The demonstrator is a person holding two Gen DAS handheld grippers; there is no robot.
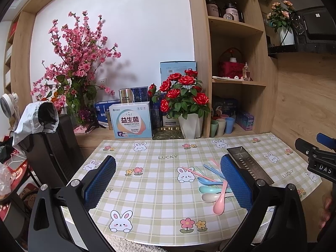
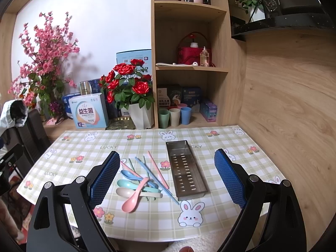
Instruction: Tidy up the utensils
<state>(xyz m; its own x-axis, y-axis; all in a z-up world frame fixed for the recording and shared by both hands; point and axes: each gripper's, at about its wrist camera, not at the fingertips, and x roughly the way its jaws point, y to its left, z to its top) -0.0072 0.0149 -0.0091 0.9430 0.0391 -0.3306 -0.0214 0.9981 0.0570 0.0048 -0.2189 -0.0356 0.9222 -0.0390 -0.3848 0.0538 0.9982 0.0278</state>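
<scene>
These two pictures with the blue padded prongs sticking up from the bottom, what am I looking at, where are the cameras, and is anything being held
Each picture comes from a wide-angle camera fixed on a hand-held gripper, looking forward along its two fingers. A person holds one in each hand; there is no robot arm. The first shows the left gripper, the second the right gripper. Both are open and hold nothing.

On the checked tablecloth lies a pile of plastic utensils: a pink spoon, a blue spoon, a teal spoon, a beige spoon and coloured chopsticks. To the right of the pile stands an empty metal tray with slots in its bottom, probably meant to receive them.
</scene>
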